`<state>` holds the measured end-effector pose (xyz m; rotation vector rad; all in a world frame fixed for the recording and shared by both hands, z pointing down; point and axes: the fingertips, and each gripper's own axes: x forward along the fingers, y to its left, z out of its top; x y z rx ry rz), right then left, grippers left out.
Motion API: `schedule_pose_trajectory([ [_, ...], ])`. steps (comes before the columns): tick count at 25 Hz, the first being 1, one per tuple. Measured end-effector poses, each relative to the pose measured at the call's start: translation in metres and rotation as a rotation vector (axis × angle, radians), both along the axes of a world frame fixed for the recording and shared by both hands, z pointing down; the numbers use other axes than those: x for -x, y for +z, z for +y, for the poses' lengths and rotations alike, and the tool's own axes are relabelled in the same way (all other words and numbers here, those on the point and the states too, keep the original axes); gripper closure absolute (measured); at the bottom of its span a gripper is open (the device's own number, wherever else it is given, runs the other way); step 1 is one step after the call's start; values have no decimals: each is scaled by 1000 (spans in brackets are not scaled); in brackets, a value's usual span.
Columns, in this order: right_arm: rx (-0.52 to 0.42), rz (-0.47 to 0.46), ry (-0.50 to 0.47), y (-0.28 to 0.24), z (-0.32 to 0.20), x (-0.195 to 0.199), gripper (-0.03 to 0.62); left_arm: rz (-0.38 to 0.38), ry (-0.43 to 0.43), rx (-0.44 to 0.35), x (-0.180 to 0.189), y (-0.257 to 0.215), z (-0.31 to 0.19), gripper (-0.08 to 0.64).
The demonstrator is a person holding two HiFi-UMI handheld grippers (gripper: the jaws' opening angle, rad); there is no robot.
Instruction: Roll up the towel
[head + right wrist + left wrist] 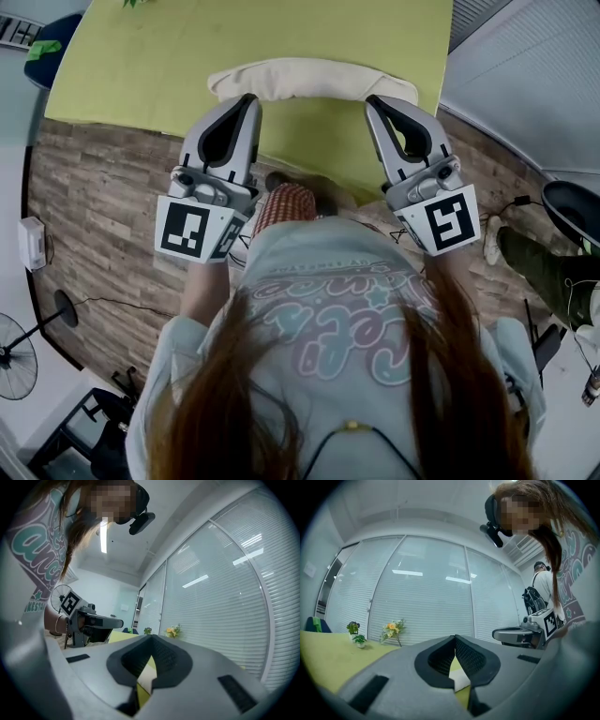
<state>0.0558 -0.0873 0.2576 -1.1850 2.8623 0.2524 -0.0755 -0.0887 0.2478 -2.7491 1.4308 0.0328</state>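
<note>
A cream towel (309,80) lies rolled into a long roll on the green table (141,66), near its front edge. My left gripper (248,99) is shut and empty, its tip just before the roll's left part. The right gripper (373,101) is also shut and empty, its tip just before the roll's right part. Whether either tip touches the towel I cannot tell. In the left gripper view the jaws (455,638) meet at the tip, and a bit of towel (460,679) shows below them. The right gripper view shows its jaws (151,637) closed over towel (146,679) and table.
Small potted flowers (392,630) and a green plant (358,638) stand at the table's far side before a glass wall with blinds. A fan (14,356) and cables lie on the wooden floor at left. Another person's legs (544,267) are at right.
</note>
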Motion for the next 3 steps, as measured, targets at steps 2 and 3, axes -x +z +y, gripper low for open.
schedule_pose_trajectory([
  [2,10,7,0,4,-1,-3,588,-6,-3,-1,-1,0,-1,546],
  [3,15,9,0,6,-2,-5,589,-10,-4,-3,-1,0,-2,548],
])
